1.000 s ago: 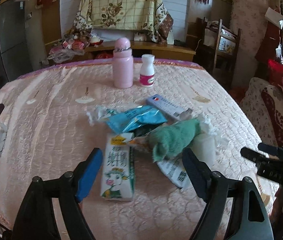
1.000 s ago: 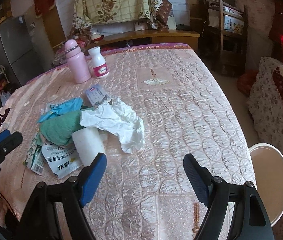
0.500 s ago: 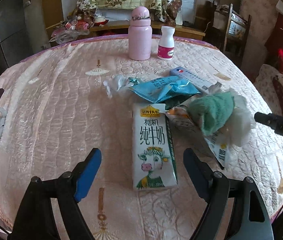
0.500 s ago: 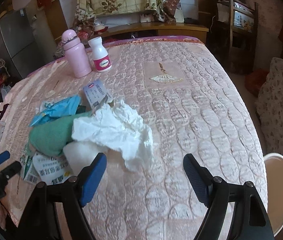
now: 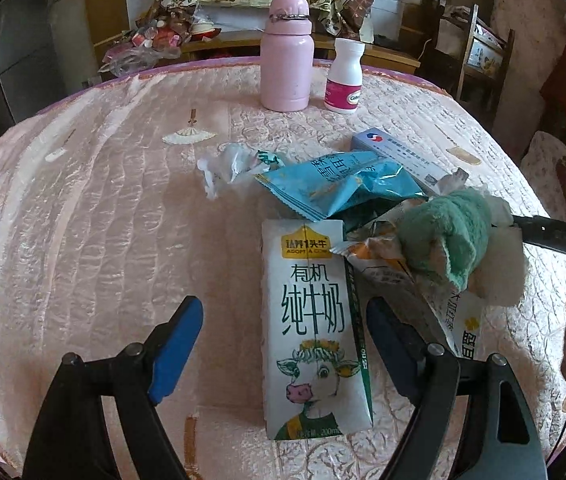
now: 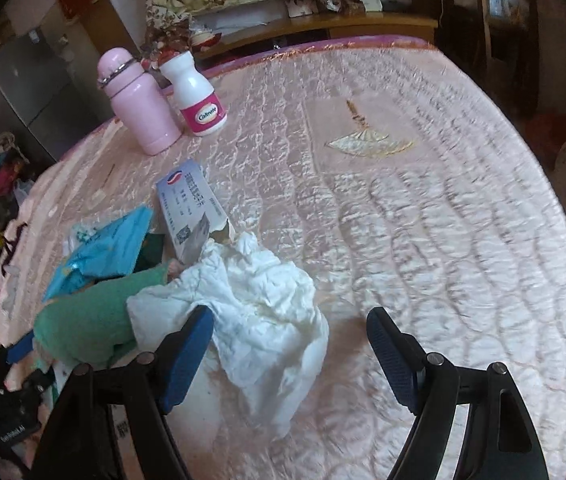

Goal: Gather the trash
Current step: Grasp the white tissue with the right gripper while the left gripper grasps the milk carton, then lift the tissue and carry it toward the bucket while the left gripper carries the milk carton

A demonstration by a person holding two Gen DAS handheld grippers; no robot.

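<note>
A pile of trash lies on the pink quilted table (image 5: 95, 216). A flattened white milk carton (image 5: 315, 328) with a cow picture lies between the fingers of my left gripper (image 5: 283, 344), which is open and not pressing on it. Beside the carton are a blue wrapper (image 5: 335, 184), a green cloth (image 5: 447, 232) and a small blue-and-white box (image 5: 395, 152). In the right wrist view a crumpled white tissue (image 6: 259, 312) lies between the fingers of my open right gripper (image 6: 289, 350), its left finger over the tissue's edge. The green cloth (image 6: 91, 320) sits to its left.
A pink bottle (image 5: 286, 56) and a white pill bottle (image 5: 345, 76) stand at the table's far side. A small crumpled wrapper (image 5: 231, 164) lies left of the blue one. A wooden chair (image 5: 479, 52) and a draped cabinet stand behind the table.
Both grippers have come down and closer to the pile. The milk carton now lies between the left fingers, and the tissue now lies between the right fingers.
</note>
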